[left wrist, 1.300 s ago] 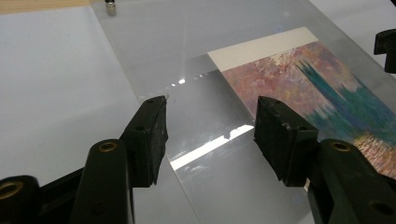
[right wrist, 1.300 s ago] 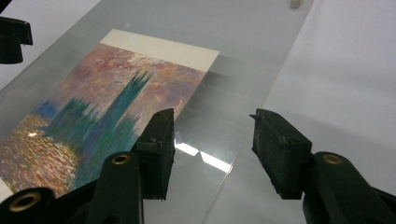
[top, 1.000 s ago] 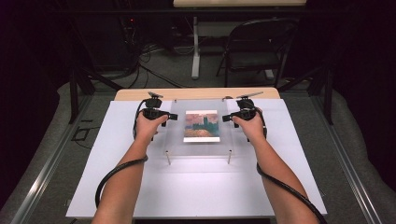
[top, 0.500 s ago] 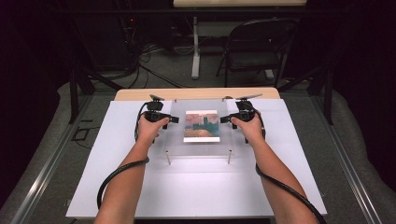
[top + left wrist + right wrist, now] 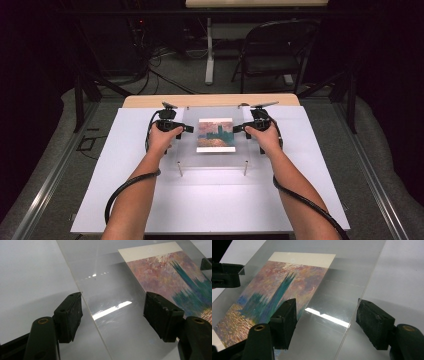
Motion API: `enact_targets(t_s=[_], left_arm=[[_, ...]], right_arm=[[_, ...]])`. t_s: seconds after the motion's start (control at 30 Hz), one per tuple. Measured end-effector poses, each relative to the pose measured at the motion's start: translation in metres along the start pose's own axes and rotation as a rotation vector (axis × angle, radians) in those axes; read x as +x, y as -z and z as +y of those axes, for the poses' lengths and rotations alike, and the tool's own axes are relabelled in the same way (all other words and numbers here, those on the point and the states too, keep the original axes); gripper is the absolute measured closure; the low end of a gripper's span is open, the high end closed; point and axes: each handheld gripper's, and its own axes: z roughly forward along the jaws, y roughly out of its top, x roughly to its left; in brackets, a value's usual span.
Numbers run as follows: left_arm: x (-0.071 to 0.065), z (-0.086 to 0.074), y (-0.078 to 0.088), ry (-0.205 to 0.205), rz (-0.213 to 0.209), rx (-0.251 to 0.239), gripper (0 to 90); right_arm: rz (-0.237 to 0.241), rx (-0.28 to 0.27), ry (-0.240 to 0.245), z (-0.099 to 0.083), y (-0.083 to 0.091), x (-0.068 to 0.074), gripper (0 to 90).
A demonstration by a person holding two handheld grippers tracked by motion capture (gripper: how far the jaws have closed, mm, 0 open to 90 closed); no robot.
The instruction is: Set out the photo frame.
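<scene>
A person's left gripper [image 5: 189,129] and right gripper [image 5: 237,129] straddle opposite edges of a clear acrylic sheet [image 5: 190,150] raised on short posts above a white table [image 5: 100,200]. Both sets of jaws have just been opening and stand released, pads off the sheet. A painted picture [image 5: 215,135] lies under the sheet's centre.

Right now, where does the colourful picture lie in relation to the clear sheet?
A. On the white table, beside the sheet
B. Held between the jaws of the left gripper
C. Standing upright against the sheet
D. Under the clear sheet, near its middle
D: the picture shows through the clear sheet, lying flat near its middle, between both grippers.
</scene>
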Motion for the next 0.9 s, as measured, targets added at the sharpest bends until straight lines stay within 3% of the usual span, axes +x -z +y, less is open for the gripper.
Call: enact_targets(t_s=[0.17,0.7,0.9], left_arm=[[-0.004,0.0,-0.001,-0.005,0.023,-0.001,28.7],[-0.018,0.005,-0.008,0.046,0.11,0.012,22.7],[-0.017,0.006,-0.009,0.06,0.1,0.017,21.7]], right_arm=[[0.0,-0.015,-0.003,0.0,-0.001,0.001,32.2],[-0.07,-0.006,-0.024,0.0,-0.002,0.011,30.0],[-0.067,0.0,-0.027,0.001,-0.003,0.011,28.8]])
